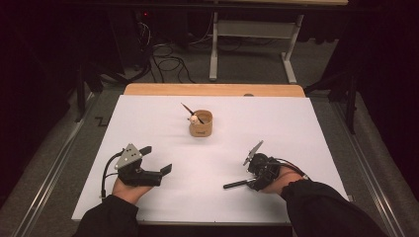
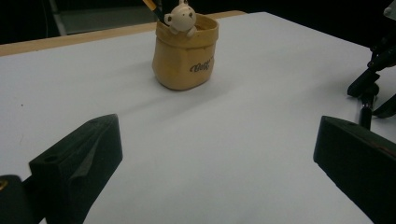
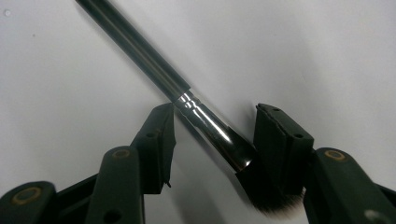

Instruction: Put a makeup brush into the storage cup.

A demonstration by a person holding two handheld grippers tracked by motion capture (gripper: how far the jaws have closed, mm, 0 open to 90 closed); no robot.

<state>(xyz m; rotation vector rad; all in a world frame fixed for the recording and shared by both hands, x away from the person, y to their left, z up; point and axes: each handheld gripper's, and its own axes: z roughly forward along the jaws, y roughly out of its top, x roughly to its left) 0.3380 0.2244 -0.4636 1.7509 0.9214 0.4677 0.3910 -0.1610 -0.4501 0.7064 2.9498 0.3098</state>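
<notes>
Slim black-handled makeup brush with a shiny metal ferrule (image 3: 205, 122) lying flat on the white tabletop (image 1: 217, 163), well to the near right of the tan bear-trimmed holder cup (image 1: 201, 124), long axis slanting across the gap of the right tongs (image 3: 212, 135). Those jaws straddling the ferrule, half closed, one pad grazing it, not yet clamped. Left tongs (image 1: 155, 160) released wide, empty, on the cup's near-left side, farther from the brush.

Brush (image 3: 140, 51): dark grey handle, shiny silver ferrule, dark bristles. Cup (image 2: 186, 53): tan-yellow, dark lettering, cream bear on rim. Table cover (image 1: 207, 168): plain white; wooden edge (image 1: 212, 89) light brown. Right gripper (image 3: 212, 135) jaws black.
</notes>
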